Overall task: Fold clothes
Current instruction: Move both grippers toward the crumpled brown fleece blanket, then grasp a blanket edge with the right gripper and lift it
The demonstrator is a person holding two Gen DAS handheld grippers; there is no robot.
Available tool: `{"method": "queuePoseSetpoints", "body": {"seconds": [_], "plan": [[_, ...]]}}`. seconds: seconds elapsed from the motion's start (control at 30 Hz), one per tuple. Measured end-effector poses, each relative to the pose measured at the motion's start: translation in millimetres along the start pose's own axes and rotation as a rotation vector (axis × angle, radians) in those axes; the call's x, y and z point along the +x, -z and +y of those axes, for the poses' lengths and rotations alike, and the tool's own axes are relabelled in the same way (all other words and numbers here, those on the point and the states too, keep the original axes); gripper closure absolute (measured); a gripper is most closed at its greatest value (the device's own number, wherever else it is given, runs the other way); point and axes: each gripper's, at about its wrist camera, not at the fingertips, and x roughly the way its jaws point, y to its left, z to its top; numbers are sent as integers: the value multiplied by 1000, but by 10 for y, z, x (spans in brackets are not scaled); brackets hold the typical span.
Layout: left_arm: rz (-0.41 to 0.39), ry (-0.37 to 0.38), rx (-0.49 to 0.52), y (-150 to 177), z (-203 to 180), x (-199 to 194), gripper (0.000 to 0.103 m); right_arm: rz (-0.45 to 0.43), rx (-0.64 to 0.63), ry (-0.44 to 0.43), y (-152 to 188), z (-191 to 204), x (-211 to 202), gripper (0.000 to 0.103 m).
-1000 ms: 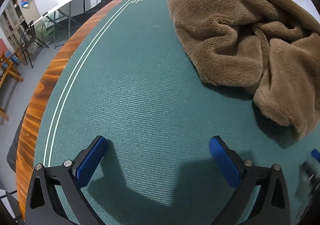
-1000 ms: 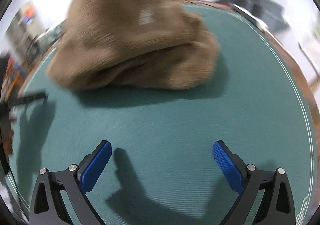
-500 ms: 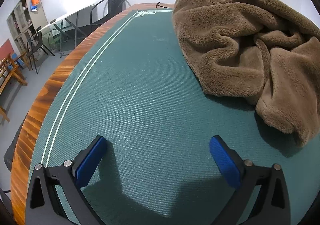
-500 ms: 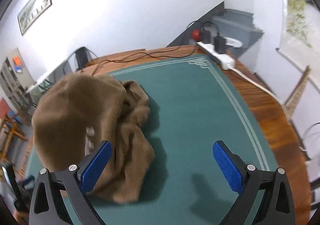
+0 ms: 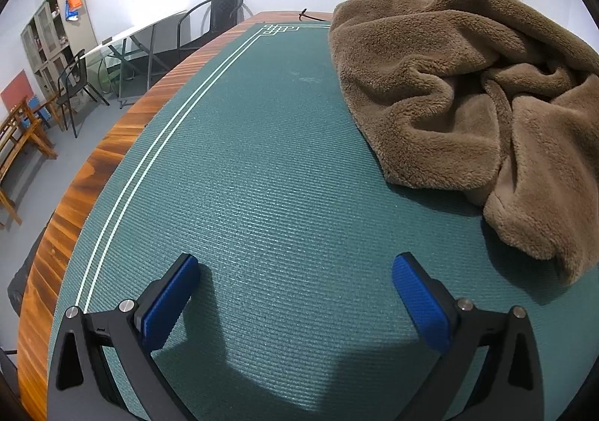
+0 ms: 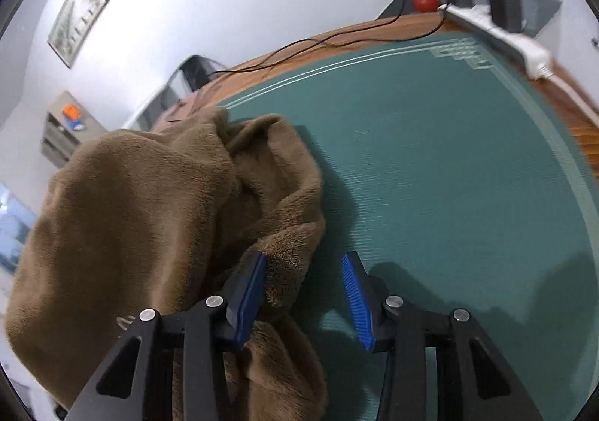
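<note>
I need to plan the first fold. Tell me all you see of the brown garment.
The brown garment is thick, plush fleece, lying crumpled in deep folds on the green mat. No sleeve or collar can be made out. The right gripper has a fuzzy edge between its part-closed jaws, touching one pad; the left gripper stands apart.

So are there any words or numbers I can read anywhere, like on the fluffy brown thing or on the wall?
None can be read.
Framed picture on the wall: marks too small and blurred.
Orange item on the cabinet: print too small.
Brown fleece garment: no label showing.
Green mat: only white border lines.
</note>
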Motion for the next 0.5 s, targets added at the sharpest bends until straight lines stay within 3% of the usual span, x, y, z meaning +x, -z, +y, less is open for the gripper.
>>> {"method": "queuePoseSetpoints", "body": {"seconds": [0.2,0.47,0.5], "plan": [[0,1,0,-1,9,10,0,34,-24,-57,6,91,188,57],[-1,2,0,-5,20,24,0,40,-79,7,-7,253,379,57],[-1,2,0,-4,20,24,0,43,-89,13,-8,269,386,64]]}}
